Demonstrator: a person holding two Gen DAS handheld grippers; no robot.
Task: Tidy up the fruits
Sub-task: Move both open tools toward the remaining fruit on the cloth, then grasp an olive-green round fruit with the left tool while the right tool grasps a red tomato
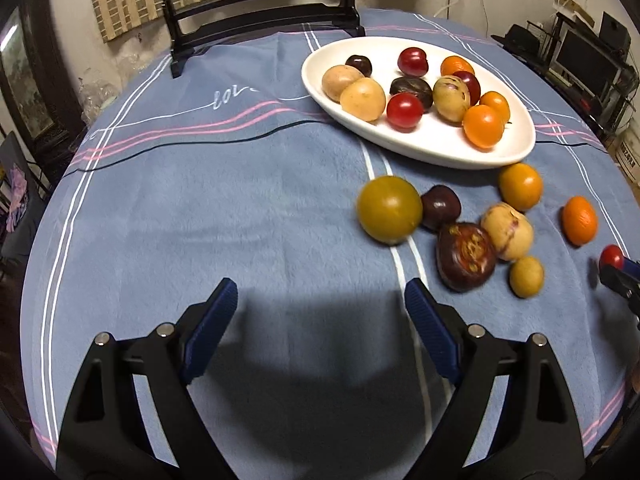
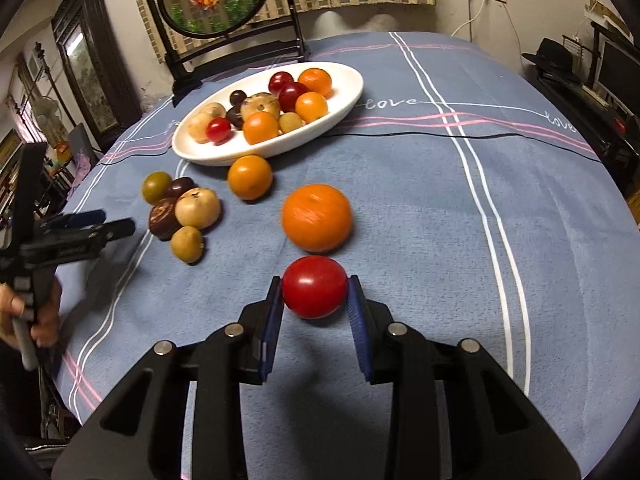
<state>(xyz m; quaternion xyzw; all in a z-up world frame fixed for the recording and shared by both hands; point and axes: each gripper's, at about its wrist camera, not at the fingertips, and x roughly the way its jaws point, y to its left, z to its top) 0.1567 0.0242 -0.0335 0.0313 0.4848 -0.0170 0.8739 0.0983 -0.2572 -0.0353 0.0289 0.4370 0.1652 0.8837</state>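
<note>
Right gripper (image 2: 315, 292) clamped on red fruit (image 2: 315, 287), pinched between both pads just above cloth. Left gripper (image 1: 320, 300) spread wide, empty. Lift straight, keep squeeze gentle, clear orange (image 2: 317, 217) just ahead, carry forward-left to white dish (image 2: 348, 92), lower into a bare spot.

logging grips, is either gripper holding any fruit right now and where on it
The right gripper holds the red fruit, blue pads pressed on its two opposite sides. The left gripper is open over bare cloth and holds nothing.
</note>
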